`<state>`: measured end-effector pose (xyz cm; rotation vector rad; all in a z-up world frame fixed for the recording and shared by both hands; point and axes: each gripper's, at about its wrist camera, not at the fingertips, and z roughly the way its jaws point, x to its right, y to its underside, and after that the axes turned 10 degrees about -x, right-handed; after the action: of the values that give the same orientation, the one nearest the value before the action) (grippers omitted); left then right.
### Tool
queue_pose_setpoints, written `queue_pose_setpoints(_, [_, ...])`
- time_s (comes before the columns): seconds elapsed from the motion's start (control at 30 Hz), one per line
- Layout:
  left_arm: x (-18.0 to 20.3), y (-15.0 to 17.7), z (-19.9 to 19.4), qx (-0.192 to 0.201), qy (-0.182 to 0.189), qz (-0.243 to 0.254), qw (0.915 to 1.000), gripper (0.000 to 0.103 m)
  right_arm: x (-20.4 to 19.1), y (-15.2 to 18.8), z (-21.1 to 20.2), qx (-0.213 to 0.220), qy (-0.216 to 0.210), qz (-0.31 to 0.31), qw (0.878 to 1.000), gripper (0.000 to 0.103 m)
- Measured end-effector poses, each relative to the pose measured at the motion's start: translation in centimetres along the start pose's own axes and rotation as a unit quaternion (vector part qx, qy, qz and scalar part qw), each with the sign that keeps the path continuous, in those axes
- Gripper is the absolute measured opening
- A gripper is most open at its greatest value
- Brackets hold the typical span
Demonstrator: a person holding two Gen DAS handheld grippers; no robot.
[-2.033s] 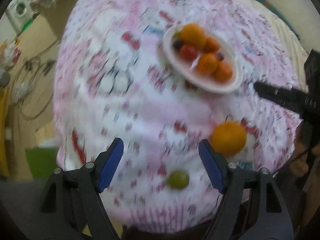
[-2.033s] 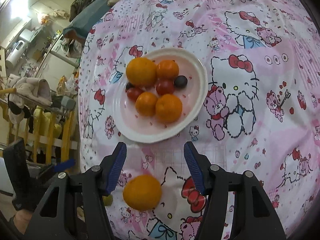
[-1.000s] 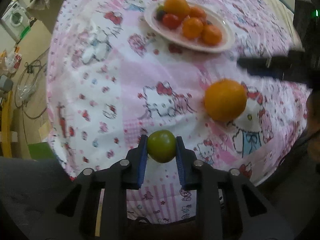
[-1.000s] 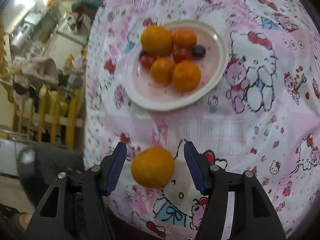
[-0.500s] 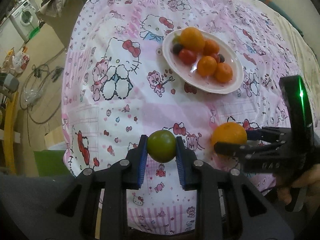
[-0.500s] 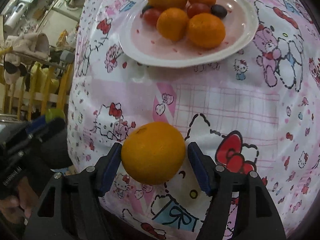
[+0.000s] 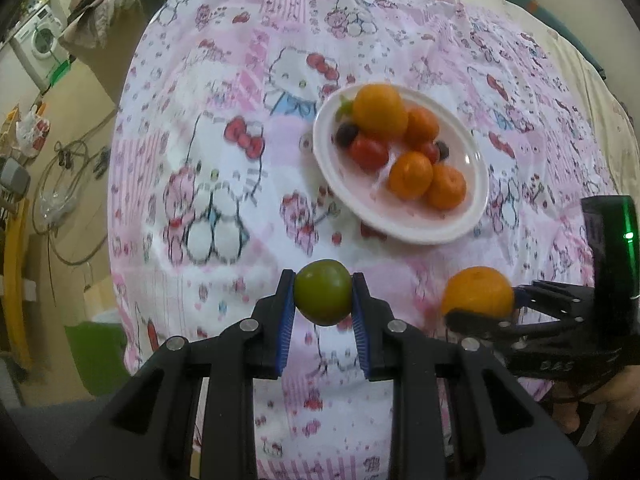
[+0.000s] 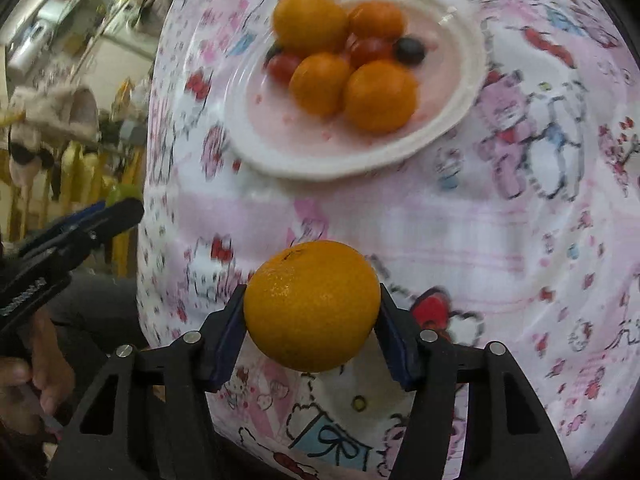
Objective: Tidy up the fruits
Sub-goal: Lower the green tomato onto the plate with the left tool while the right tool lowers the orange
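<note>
Left gripper [image 7: 323,292]: we pinch a green fruit [image 7: 323,291].
Right gripper [image 8: 312,307]: we clamp an orange [image 8: 312,306].
Plate [image 8: 460,112]: holds fruits.

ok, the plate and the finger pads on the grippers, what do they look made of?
Plate: white and glossy with a raised rim; it looks like glazed ceramic or hard plastic, the highlights fit either.

Finger pads: blue, matte, finely ribbed strips on black arms, probably rubber or soft plastic. On the left gripper they press a green fruit.
</note>
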<state>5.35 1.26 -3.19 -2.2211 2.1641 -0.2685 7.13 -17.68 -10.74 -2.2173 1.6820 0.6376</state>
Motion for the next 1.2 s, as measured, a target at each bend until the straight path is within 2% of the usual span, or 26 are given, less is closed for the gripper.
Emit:
queue_pose_setpoints(0.27, [0.8, -4.5, 0.7, 0.009, -0.004, 0.017, 0.9998, 0.023, 3.9, -2.6, -6.1, 0.080, -0.023, 0.057, 0.995, 0.062])
queue_pose_setpoints(0.43, [1.9, -6.7, 2.6, 0.007, -0.007, 0.040, 0.9991, 0.023, 5.2, -5.1, -8.1, 0.115, -0.022, 0.070, 0.991, 0.062])
queue_pose_setpoints(0.77, [3.9, -7.9, 5.8, -0.013, 0.015, 0.084, 0.9963, 0.023, 5.6, -9.8, -6.3, 0.104, -0.008, 0.049, 0.993, 0.062])
queue_pose_setpoints(0.9, [4.0, -7.9, 6.3, -0.017, 0.030, 0.082, 0.9960, 0.023, 5.0, -10.5, -5.4, 0.101, -0.026, 0.044, 0.994, 0.062])
queue_pose_setpoints(1.03, [3.9, -8.2, 6.4, -0.013, 0.030, 0.084, 0.9960, 0.023, 4.7, -11.2, -4.5, 0.093, -0.004, 0.041, 0.995, 0.062])
queue_pose_setpoints(1.2, [3.6, -8.6, 6.7, -0.020, 0.039, 0.072, 0.9965, 0.024, 5.7, -11.4, -3.8, 0.086, -0.008, 0.058, 0.995, 0.062])
